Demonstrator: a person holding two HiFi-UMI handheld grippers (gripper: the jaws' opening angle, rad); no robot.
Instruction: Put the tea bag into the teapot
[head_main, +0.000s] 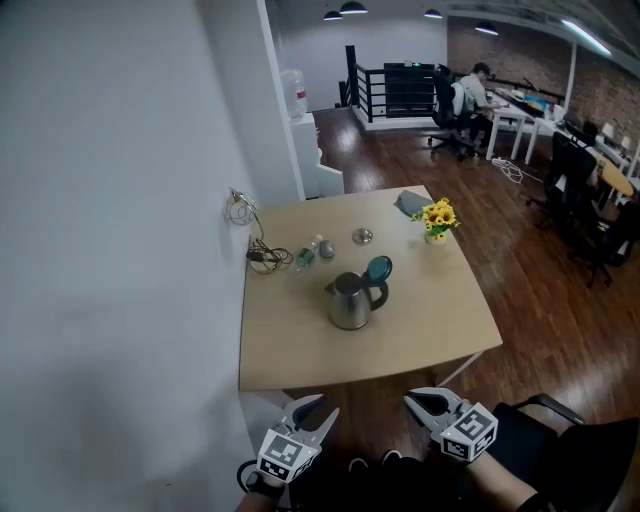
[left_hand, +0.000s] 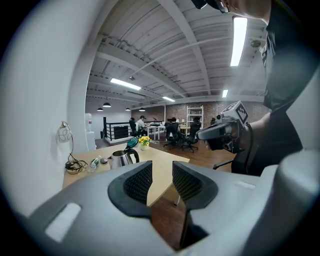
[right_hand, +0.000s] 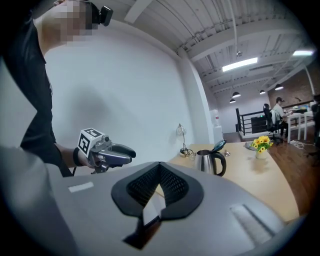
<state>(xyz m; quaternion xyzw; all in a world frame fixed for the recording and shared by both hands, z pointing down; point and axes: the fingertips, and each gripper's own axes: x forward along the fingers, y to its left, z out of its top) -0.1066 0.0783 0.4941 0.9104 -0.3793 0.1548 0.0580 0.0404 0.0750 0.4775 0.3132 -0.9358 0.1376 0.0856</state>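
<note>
The steel teapot stands mid-table with its teal lid flipped up; it also shows in the left gripper view and the right gripper view. Both grippers hang below the table's near edge, well short of the pot. My left gripper is open with nothing between its pads. My right gripper has its tips together, and a thin white flat piece, seemingly the tea bag, is pinched between its pads.
On the wooden table sit yellow flowers, a grey cloth, a small round dish, a bottle and cables by the white wall. A dark chair is at my right. A person sits at far desks.
</note>
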